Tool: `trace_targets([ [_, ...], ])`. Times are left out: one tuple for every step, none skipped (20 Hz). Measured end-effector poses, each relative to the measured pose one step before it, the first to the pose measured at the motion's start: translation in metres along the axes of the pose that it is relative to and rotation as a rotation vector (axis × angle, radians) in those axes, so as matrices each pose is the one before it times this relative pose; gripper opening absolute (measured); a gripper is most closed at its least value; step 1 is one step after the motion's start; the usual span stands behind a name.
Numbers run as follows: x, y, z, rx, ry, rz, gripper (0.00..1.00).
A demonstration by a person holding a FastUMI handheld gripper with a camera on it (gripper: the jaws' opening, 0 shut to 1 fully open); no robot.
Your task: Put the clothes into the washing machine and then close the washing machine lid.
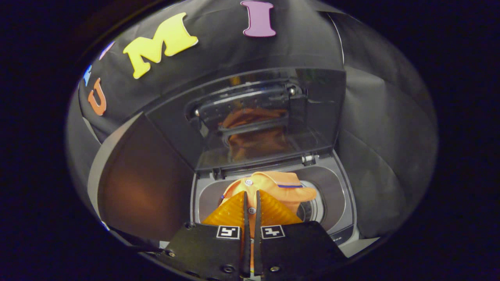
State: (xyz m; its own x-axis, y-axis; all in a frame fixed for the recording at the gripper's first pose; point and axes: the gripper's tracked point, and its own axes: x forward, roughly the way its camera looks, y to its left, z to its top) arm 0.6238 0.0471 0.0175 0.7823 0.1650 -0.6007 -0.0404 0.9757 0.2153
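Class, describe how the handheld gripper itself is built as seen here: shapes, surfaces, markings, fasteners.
The gripper has two flat, ridged, wedge-shaped fingers tapering to a narrow gap. Each sits on a dark, angular plate fixed with small screws and bearing a square black-and-white tag.

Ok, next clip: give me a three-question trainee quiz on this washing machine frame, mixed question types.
1. True or false: the washing machine's lid stands raised behind the drum opening.
2. The tongs are: A) wide open above a bare drum; B) closed on the orange shirt; C) pressing on the lid.
3. Fill in: the shirt hangs over the mouth of the ____.

Key
1. True. The lid is tilted up, its glossy face mirroring the orange cloth.
2. B. Both fingers are nearly together with the shirt's buttoned front pinched between them.
3. Drum. The shirt is bunched over the opening, not yet dropped inside, so the lid closing remains to do.
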Motion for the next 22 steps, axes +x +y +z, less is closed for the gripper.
trace_targets([
  [0.00653,-0.00148,-0.00777,0.00092,0.01501,-0.00866,0.07],
  [0.00563,-0.00379,-0.00988,-0.00042,0.01709,-0.01167,0.07],
  [0.00624,-0.00318,-0.00843,-0.00017,0.01599,-0.01172,0.07],
  [0.00545,-0.00345,-0.00903,0.00162,0.01951,-0.01563,0.07],
  [0.00541,-0.00333,-0.00752,0.00413,0.01701,-0.01128,0.07],
  [0.00551,-0.00385,-0.00713,0.00552,0.01460,-0.01289,0.07],
  [0.00665,-0.00351,-0.00600,0.00267,0.01294,-0.01186,0.07],
  [0.00708,-0.00637,-0.00917,0.00349,0.02060,-0.01544,0.07],
  [0.00728,-0.00621,-0.01397,0.00499,0.04392,-0.01540,0.07],
  [0.00267,-0.00605,-0.01550,-0.00417,0.04245,-0.01429,0.07],
  [0.00242,-0.00367,-0.00350,-0.01456,0.00572,-0.00944,0.07],
  [0.00288,-0.00134,0.00224,-0.01030,-0.00387,-0.00820,0.07],
  [0.00003,-0.00016,0.00067,0.00155,0.00246,0.00001,0.07],
  [-0.00040,-0.00012,-0.00100,0.00286,-0.00064,-0.00416,0.07],
  [-0.00005,-0.00085,-0.00008,0.00293,0.00524,-0.00754,0.07],
  [-0.00089,-0.00059,-0.00061,0.00351,0.00965,-0.00728,0.07],
  [-0.00047,0.00063,0.00028,0.00116,0.00936,-0.00193,0.07],
  [0.00028,0.00022,0.00016,-0.00575,0.00627,-0.00227,0.07],
  [-0.00071,-0.00031,0.00061,-0.00930,0.00733,-0.00418,0.07],
  [0.00013,0.00008,-0.00056,-0.01112,0.01244,-0.00451,0.07],
  [-0.00156,0.00035,0.00026,-0.00846,0.01015,-0.00194,0.08],
  [0.00152,0.00174,-0.00014,-0.00162,0.00597,0.00240,0.08],
])
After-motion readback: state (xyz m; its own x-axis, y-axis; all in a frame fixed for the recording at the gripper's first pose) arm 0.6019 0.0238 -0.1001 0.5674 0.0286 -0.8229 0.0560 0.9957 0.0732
